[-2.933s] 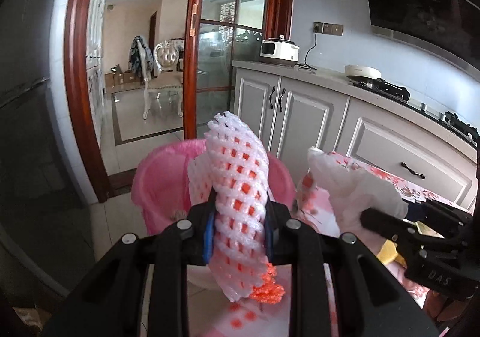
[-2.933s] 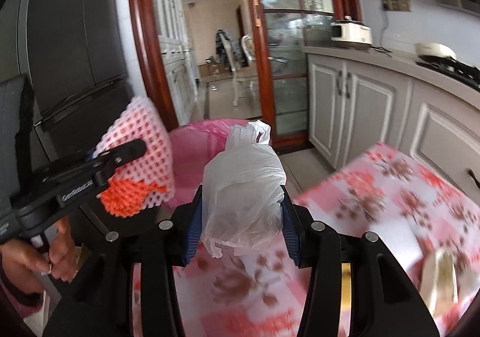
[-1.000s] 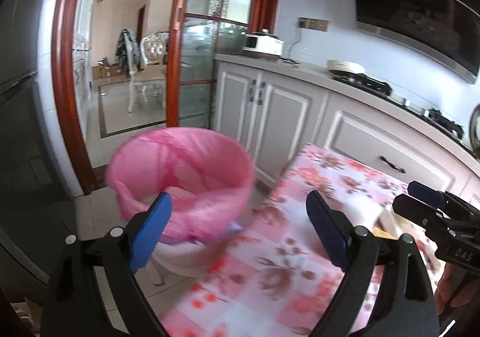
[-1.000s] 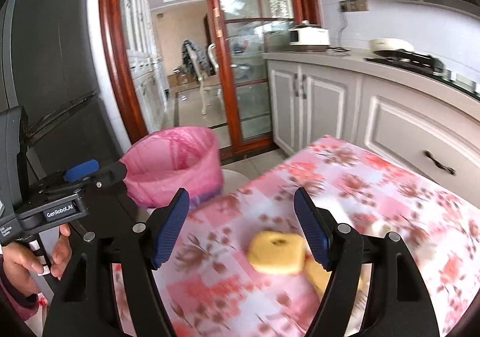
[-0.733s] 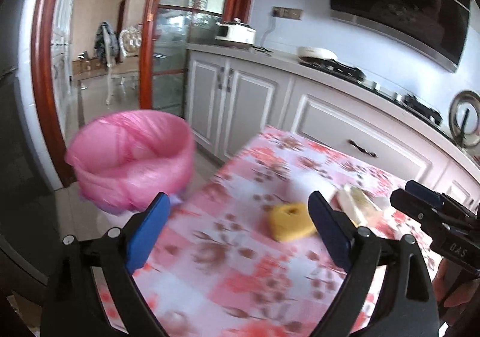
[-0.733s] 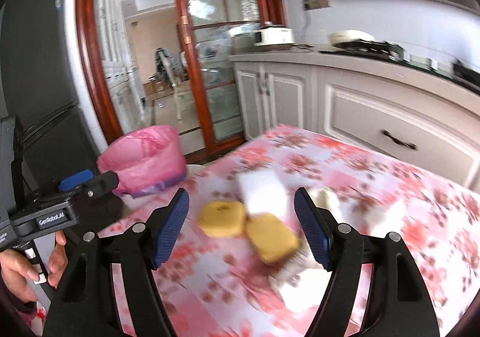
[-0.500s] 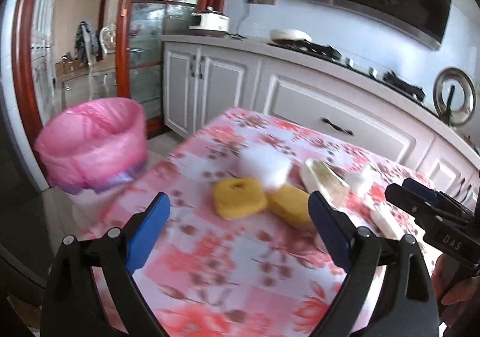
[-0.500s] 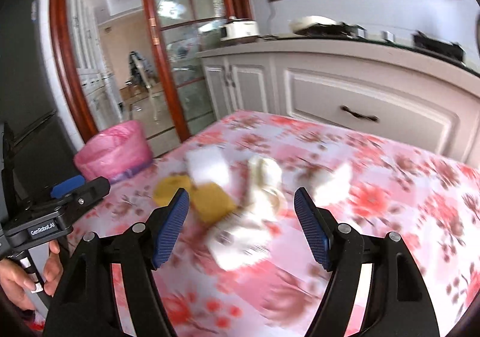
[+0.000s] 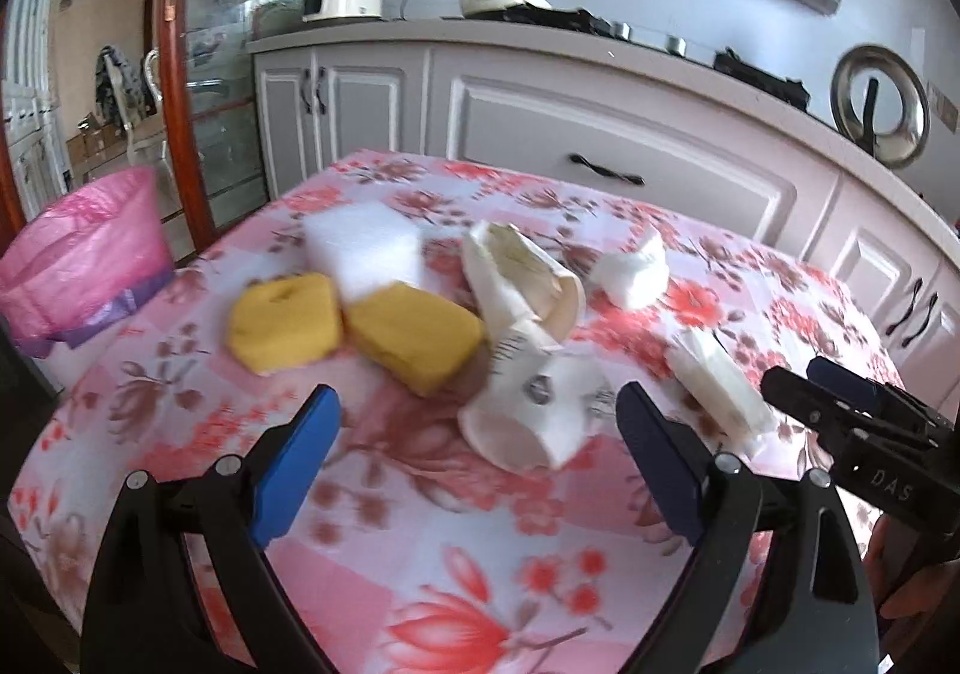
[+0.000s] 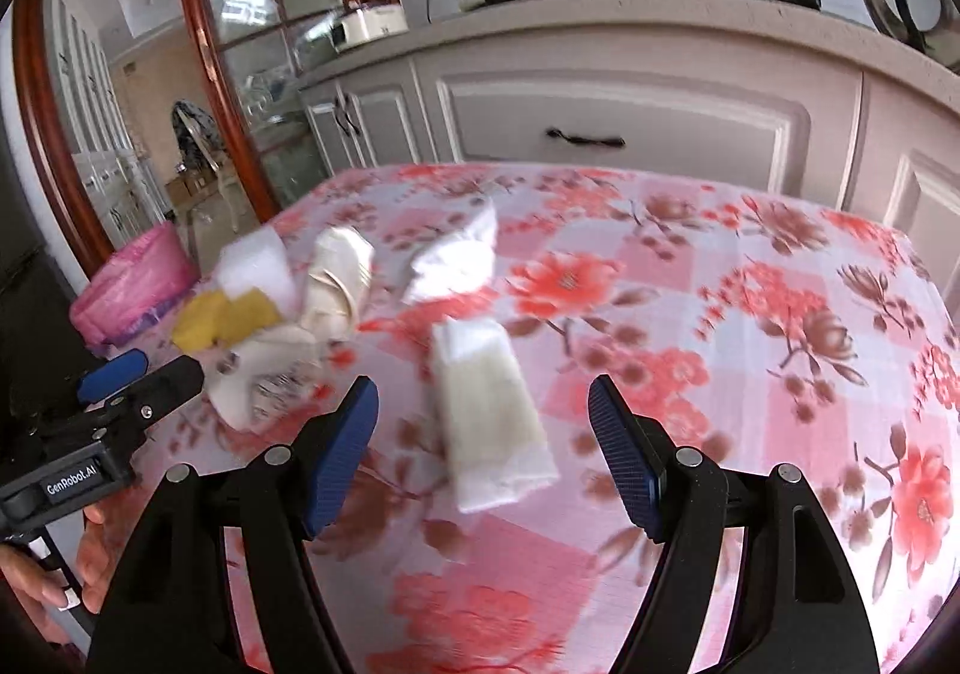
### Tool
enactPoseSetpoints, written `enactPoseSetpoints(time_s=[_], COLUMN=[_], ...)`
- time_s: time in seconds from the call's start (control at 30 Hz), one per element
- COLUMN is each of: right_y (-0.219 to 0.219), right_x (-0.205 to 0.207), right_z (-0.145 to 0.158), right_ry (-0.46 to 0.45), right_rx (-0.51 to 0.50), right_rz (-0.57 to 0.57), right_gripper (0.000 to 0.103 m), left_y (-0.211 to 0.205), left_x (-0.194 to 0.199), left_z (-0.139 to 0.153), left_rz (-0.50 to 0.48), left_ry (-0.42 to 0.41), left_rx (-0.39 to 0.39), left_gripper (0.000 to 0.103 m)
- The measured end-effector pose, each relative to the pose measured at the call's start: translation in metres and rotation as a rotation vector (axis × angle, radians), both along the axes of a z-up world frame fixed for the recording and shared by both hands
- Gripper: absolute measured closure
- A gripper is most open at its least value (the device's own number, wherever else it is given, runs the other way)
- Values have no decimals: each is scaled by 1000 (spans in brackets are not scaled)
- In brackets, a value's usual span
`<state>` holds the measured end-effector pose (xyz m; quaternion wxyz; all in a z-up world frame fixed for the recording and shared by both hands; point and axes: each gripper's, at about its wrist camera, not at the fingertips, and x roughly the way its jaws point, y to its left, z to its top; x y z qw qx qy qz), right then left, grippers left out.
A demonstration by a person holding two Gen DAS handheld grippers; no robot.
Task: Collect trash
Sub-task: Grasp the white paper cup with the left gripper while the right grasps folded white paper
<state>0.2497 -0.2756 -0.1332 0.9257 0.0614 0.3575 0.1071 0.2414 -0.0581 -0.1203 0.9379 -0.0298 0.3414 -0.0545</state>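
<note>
Trash lies on a table with a pink floral cloth [image 9: 420,542]: two yellow sponges [image 9: 282,323] [image 9: 414,335], a white foam block [image 9: 360,248], two crushed paper cups [image 9: 522,278] [image 9: 534,416], a crumpled white tissue [image 9: 636,269] and a folded white wrapper [image 10: 492,404]. My left gripper [image 9: 477,446] is open and empty, just short of the nearer paper cup. My right gripper [image 10: 483,434] is open and empty, its fingers either side of the folded wrapper. A bin with a pink bag [image 9: 84,248] stands left of the table.
Grey kitchen cabinets [image 9: 600,134] run behind the table. A wooden glass door [image 9: 180,62] stands behind the bin. The right gripper shows at the right edge of the left wrist view [image 9: 864,434]; the left gripper shows at the left of the right wrist view [image 10: 114,398].
Both grippers let go of the foam net and the plastic bag over the bin, opened, and swung right from the bin to the trash on the table.
</note>
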Motion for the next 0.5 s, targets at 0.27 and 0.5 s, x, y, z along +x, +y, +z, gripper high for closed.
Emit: enactPoseSetpoints(time_s=[0.27,0.5], right_y=[-9,-2], right_x=[13,27], right_z=[-21,-25], right_ry=[88,129], right_rx=[-11,-31], right_rz=[39,74], right_gripper=[34,34], left_y=[-26,-27], left_x=[20,36], left_z=[-19,-31], left_rz=[-27,-11], left_ry=[60,106], left_rx=[5,4], left_gripper=[20,28])
